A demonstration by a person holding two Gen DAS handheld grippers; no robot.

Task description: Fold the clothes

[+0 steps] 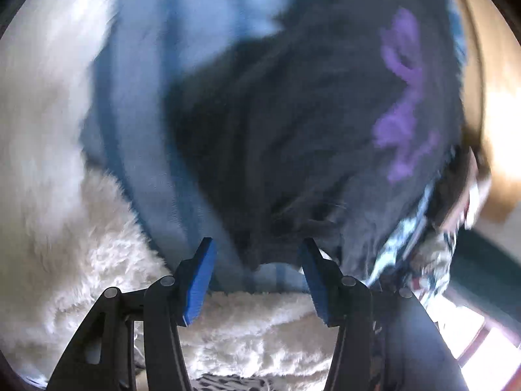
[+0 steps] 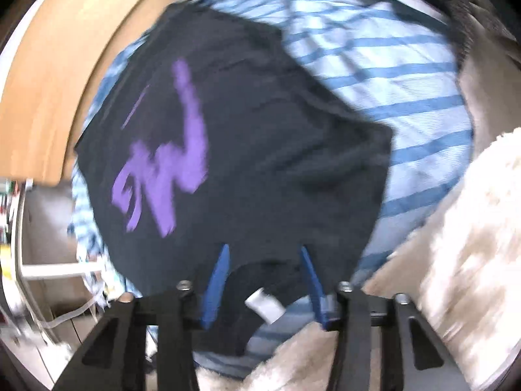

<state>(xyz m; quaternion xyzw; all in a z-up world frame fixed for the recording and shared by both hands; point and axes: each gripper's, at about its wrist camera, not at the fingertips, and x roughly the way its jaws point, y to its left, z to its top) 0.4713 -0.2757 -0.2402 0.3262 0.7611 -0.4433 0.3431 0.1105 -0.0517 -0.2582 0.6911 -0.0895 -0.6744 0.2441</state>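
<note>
The black shirt (image 2: 260,150) with the purple print lies spread on the blue striped sheet (image 2: 407,75), next to a fluffy white blanket (image 1: 247,332). It looks flat and not folded up small, so folding is left to do. Both the left tongs (image 1: 257,254) and right tongs (image 2: 264,259) are wide open at its near edge, gripping nothing.

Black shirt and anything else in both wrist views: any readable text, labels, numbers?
None can be read.
Purple print on the black shirt: motion-blurred, may be script lettering or a graphic, cannot tell.
White tag at the shirt's near edge: no text visible.
Patterned cloth in the left wrist view: blurred, no lettering legible.
Striped blue sheet: stripes only.
</note>
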